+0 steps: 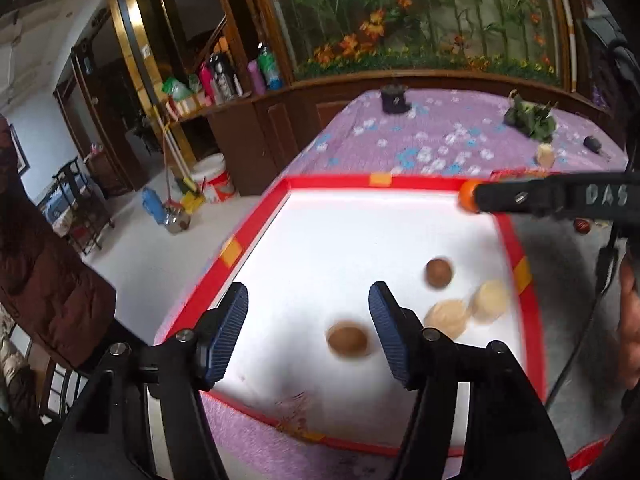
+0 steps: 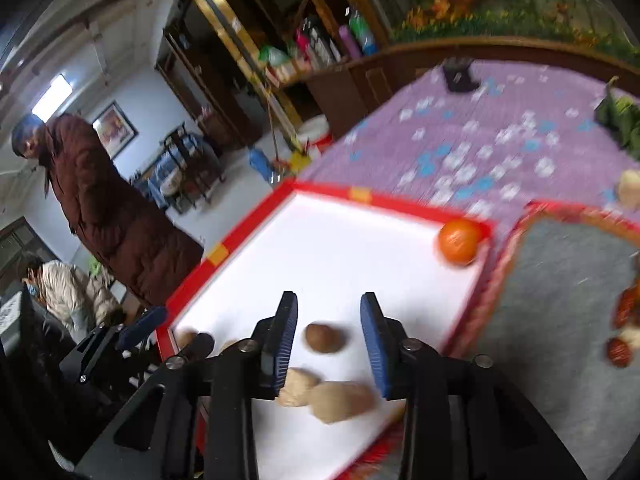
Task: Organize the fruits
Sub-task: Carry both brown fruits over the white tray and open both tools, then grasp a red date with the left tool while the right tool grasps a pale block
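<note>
Fruit on white tray [image 1: 344, 240]: orange [image 2: 459, 240] at 1 o'clock corner, kiwis [image 1: 347, 339] and pale pieces [image 1: 446, 317] near 5; left gripper [image 1: 308, 334] and right gripper [image 2: 329, 338] both agape, empty; risk: round fruit rolling off when nudged.

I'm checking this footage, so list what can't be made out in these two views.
- Orange, left wrist view: mostly hidden behind the right gripper's black finger.
- Red fruits on the grey mat, right wrist view: blurred and cut by the frame edge.
- Pale fruits, right wrist view: motion blur and the right gripper hide what they are.
</note>
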A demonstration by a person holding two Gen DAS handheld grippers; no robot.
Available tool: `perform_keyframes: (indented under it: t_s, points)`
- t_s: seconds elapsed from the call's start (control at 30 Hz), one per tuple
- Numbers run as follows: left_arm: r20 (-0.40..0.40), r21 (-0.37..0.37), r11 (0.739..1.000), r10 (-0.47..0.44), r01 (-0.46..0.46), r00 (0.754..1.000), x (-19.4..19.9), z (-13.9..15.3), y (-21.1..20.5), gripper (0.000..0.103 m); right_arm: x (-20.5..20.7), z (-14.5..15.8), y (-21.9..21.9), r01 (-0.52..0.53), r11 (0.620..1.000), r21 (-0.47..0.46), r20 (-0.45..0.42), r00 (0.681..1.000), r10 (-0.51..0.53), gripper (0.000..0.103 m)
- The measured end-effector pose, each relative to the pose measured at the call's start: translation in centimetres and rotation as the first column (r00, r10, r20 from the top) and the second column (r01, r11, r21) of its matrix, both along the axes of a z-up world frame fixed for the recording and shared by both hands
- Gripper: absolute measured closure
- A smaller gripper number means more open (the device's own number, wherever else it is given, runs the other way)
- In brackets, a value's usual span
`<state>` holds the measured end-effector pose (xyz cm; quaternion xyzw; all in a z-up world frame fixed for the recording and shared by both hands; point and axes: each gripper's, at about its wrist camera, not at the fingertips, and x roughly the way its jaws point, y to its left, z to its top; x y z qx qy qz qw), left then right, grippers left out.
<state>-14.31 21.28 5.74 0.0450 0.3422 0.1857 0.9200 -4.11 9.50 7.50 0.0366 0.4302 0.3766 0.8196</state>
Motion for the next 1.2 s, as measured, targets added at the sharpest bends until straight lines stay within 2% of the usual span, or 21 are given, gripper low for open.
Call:
perform_keyframes:
  t_s: [0.1, 0.17, 0.27, 0.4, 0.47, 0.57, 0.7, 0.8, 0.93, 1.03, 1.1, 1.2]
  points:
    - [0.035, -0.008, 0.998, -0.066, 0.066, 0.997, 0.4, 1.2, -2.2, 0.040, 1.4, 1.5, -5.2, 0.073, 0.997, 0.026, 0.027, 0.997, -0.074, 0.067]
    - [0.044, -0.010, 0.991, -0.134, 0.134, 0.990, 0.9, 1.6, -4.2, 0.038, 2.1, 2.2, -9.6, 0.139, 0.990, 0.005, 0.069, 0.988, -0.139, 0.067]
    - [0.039, -0.021, 0.970, -0.242, 0.243, 0.969, 2.4, 1.8, -8.0, 0.038, 3.2, 2.4, -15.9, 0.221, 0.974, -0.049, 0.090, 0.972, -0.216, 0.066]
    - [0.016, -0.044, 0.930, -0.366, 0.366, 0.931, 5.3, 1.4, -13.0, 0.038, 4.6, 0.7, -20.6, 0.234, 0.956, -0.175, 0.082, 0.971, -0.223, 0.066]
    - [-0.005, -0.049, 0.912, -0.409, 0.408, 0.913, 6.8, 0.9, -15.3, 0.038, 4.7, -0.4, -21.3, 0.203, 0.962, -0.180, 0.065, 0.979, -0.195, 0.066]
    - [-0.037, -0.091, 0.886, -0.460, 0.455, 0.887, 8.6, 0.1, -17.3, 0.038, 5.4, -1.5, -21.8, 0.184, 0.975, -0.123, 0.028, 0.983, -0.182, 0.066]
    - [-0.074, -0.146, 0.873, -0.478, 0.464, 0.875, 10.4, -0.7, -18.0, 0.038, 6.1, -2.6, -21.3, 0.153, 0.981, -0.117, 0.013, 0.988, -0.152, 0.066]
    - [-0.096, -0.148, 0.862, -0.500, 0.484, 0.861, 11.1, -1.1, -18.6, 0.038, 5.8, -3.0, -21.1, 0.143, 0.983, -0.111, 0.000, 0.990, -0.144, 0.066]
    - [-0.139, -0.162, 0.852, -0.519, 0.498, 0.843, 11.7, -1.9, -19.4, 0.038, 5.6, -3.8, -19.7, 0.111, 0.976, -0.185, 0.032, 0.994, -0.107, 0.069]
    - [-0.161, -0.151, 0.847, -0.530, 0.509, 0.833, 12.1, -2.2, -20.1, 0.039, 5.2, -3.8, -19.3, 0.116, 0.966, -0.232, 0.062, 0.993, -0.104, 0.079]
    - [-0.168, -0.148, 0.845, -0.533, 0.513, 0.829, 12.4, -2.2, -20.4, 0.042, 5.5, -3.4, -20.2, 0.114, 0.980, -0.166, 0.005, 0.993, -0.114, 0.080]
    - [-0.181, -0.152, 0.826, -0.564, 0.543, 0.806, 13.0, -2.4, -21.1, 0.054, 6.0, -2.8, -21.6, 0.156, 0.981, -0.114, -0.026, 0.987, -0.160, 0.080]
